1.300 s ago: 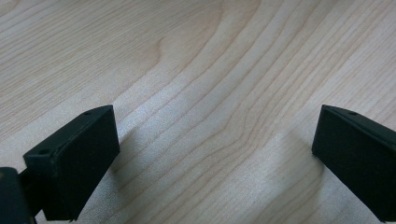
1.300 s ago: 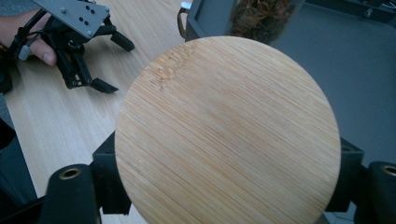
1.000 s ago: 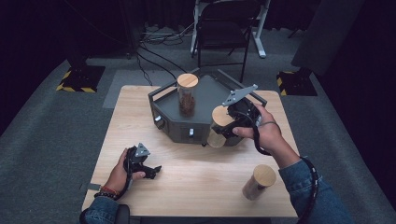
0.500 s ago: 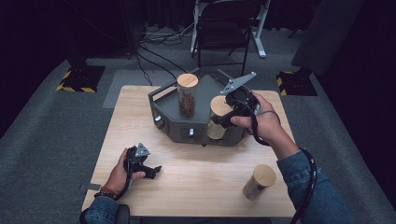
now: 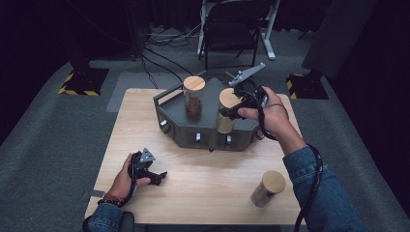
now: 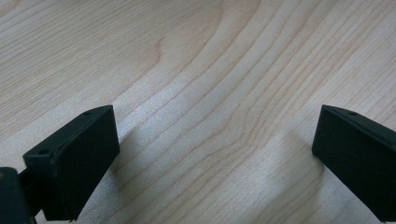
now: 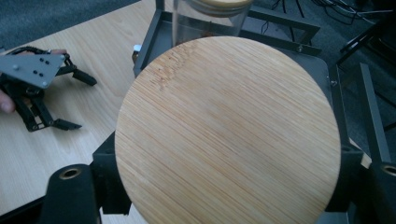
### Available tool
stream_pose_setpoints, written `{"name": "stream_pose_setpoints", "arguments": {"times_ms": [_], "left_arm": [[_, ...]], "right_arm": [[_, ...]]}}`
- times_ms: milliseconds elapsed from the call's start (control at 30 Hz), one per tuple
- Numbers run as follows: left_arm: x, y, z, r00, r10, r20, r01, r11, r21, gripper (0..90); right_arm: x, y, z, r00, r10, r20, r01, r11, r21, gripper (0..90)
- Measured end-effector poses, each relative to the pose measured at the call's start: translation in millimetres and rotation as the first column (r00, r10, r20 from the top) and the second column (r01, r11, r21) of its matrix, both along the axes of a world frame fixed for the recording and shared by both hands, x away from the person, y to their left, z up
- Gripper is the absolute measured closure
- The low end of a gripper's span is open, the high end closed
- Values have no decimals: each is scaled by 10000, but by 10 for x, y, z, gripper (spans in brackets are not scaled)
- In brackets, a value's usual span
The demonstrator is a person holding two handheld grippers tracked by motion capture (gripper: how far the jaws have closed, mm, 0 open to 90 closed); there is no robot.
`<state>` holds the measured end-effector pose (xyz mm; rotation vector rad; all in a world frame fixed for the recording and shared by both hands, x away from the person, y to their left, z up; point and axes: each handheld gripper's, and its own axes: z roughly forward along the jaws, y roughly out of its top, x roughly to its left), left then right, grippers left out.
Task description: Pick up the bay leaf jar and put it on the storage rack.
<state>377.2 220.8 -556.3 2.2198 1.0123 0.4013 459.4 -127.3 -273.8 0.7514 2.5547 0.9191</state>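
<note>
1. Nearest to us, at the front right of the wooden table point(image 5: 203, 193), a jar with a bamboo lid point(image 5: 267, 188) stands by itself, well apart from both grippers.
2. At the front left, our left gripper point(image 5: 155, 177) rests on the table in our left hand point(image 5: 126, 180); in the left gripper view its two black jaws stand wide apart with only bare wood between them, so it is released and holds nothing.
3. Further in, our right gripper point(image 5: 231, 108) is clenched on a second jar point(image 5: 227, 111), gripping it just under its round bamboo lid point(image 7: 229, 130). We see this jar held upright over the front right part of the dark metal rack point(image 5: 179, 130), off the table.
4. On the rack, just to the left of the held jar, a third jar point(image 5: 194, 98) with dark contents stands upright.
5. Beyond the table we see a black chair point(image 5: 231, 29) and cables point(image 5: 159, 48) on the grey floor.
</note>
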Motion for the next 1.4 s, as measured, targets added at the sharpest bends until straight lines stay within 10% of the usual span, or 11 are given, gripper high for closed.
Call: {"name": "stream_pose_setpoints", "arguments": {"times_ms": [1400], "left_arm": [[-1, 0, 0, 10000, 3, -15, -3, 10000, -4, 4]], "right_arm": [[714, 145, -310, 9899, -1195, -765, 1224, 9919, 343, 248]]}}
